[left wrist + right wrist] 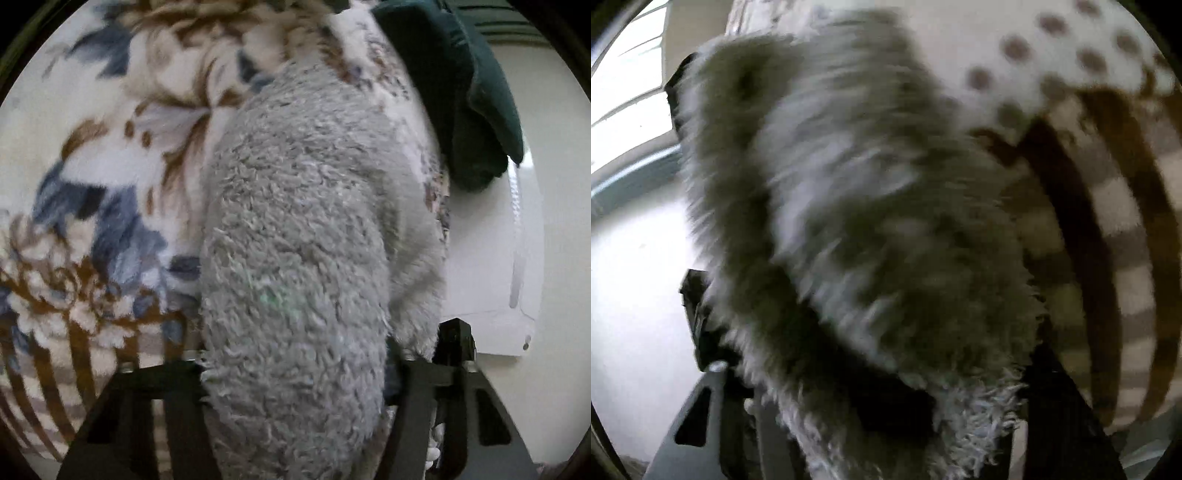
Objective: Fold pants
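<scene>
Both grippers, left [295, 369] and right [886, 387], pinch the fleece pants [303, 221] mid-frame, apparently lifted, fold unfinished.

Black plastic tongs [295, 369] with cut-out slots, silver screws.

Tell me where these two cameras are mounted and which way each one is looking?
Left wrist view: sits on the left gripper, looking forward along its black fingers at the fluffy grey fleece pants clamped between them, over a floral cream, blue and brown blanket; a dark green cloth lies beyond.
Right wrist view: sits on the right gripper, looking along its fingers at the same grey fleece, blurred, over a brown-striped, dotted part of the blanket.
Shared: the pants and blanket; no hand shows.
</scene>
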A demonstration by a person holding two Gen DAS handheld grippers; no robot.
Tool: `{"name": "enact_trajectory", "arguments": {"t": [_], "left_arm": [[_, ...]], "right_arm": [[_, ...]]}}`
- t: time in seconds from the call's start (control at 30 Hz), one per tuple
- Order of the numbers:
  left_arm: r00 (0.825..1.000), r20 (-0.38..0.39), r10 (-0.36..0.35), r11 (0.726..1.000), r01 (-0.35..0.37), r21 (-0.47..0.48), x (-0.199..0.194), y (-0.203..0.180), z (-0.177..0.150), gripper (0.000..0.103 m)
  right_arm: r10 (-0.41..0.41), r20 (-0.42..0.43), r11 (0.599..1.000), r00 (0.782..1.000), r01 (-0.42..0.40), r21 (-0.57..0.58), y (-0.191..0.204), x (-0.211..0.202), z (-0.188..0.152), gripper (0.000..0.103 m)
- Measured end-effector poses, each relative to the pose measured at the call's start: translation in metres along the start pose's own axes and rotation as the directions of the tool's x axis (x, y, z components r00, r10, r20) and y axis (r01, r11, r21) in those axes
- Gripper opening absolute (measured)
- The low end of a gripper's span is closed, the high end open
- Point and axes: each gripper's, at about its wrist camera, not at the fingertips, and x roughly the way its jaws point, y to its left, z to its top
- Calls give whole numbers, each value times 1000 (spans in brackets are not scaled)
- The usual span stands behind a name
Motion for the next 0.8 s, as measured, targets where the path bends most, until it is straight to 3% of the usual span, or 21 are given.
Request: {"name": "enact_trajectory", "arguments": {"t": [0.23,0.4,0.5,0.63,0.8], "left_arm": [[999,35,-19,999,18,32,-56,-52,10,50],[993,103,-55,997,49,60,-118,-94,39,50],[986,143,-82,994,71,80,-159,-117,79,50],[977,182,-108,989,87,118,-218,-142,158,50],[973,206,-106,984,73,162,-282,-143,258,50]], "right_arm": [[0,44,997,999,3,-80,64,-35,-14,44],[21,77,984,997,-7,-175,158,-68,-11,44],[25,103,972,994,0,-234,217,-81,0,44],[42,142,957,989,0,-289,301,-84,32,44],[60,203,944,977,11,-330,404,-56,98,44]]}}
